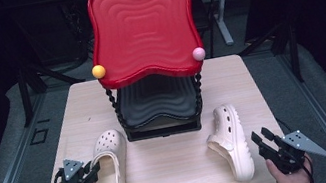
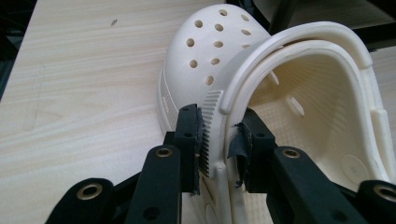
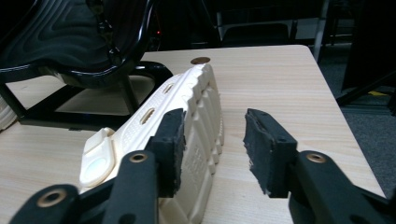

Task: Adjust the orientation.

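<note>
Left gripper view: left gripper [image 2: 218, 140] clamped on left shoe [image 2: 261, 79] side wall. Right gripper [image 3: 212, 149] parted beside right shoe [image 3: 182, 126], gripping nothing.

Two cream-white perforated foam clogs lie on the pale wood-grain table [image 1: 174, 165], well apart, in front of the black lower tray of the tiered stand [image 1: 158, 105]. The left clog [image 1: 109, 168] rests upright on its sole, toe toward the stand, round vent holes across its domed upper, heel strap swung forward over the opening; its side wall sits pinched at the rim between the jaws of the left gripper [image 2: 219, 140]. The right clog [image 1: 231, 143] lies tipped on its side, ridged sole edge and oval side vents showing, toe toward the stand, heel toward the table's near edge.
</note>
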Action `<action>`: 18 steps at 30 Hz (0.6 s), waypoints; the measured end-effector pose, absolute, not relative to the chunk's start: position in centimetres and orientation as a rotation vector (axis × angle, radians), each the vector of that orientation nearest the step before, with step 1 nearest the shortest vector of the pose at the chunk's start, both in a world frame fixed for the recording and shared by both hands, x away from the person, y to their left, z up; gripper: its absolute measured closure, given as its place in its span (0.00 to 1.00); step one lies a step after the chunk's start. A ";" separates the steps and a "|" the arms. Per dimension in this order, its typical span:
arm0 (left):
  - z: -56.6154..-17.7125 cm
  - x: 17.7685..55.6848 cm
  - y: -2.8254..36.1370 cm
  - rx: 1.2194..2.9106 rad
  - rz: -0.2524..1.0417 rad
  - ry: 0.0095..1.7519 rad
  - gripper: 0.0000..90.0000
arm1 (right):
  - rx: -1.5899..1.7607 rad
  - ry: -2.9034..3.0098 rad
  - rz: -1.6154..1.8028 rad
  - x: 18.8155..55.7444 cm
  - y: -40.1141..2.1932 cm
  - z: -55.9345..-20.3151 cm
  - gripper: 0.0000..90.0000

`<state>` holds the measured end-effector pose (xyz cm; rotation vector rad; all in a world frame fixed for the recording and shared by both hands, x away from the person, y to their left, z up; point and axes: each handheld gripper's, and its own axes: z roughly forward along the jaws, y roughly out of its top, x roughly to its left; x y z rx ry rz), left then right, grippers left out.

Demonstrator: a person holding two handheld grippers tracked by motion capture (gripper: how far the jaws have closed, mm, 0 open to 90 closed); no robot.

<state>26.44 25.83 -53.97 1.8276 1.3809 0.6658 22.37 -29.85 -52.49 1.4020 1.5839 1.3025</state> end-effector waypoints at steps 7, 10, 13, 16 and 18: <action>-53.9 25.4 24.9 1.812 0.644 1.396 0.81 | 1.304 1.691 1.238 22.5 -27.3 -51.2 0.90; -54.0 25.3 24.7 1.800 0.619 1.390 0.79 | 1.252 1.753 1.199 22.8 -26.1 -51.3 0.93; -54.0 25.3 24.7 1.804 0.609 1.379 0.78 | 1.225 1.800 1.176 23.0 -25.4 -51.6 0.94; -54.2 25.4 25.1 1.778 0.584 1.351 0.71 | 1.210 1.844 1.123 23.1 -24.7 -51.8 0.94; -54.3 25.5 25.1 1.782 0.622 1.330 0.63 | 1.212 1.869 1.099 23.3 -24.5 -52.0 0.95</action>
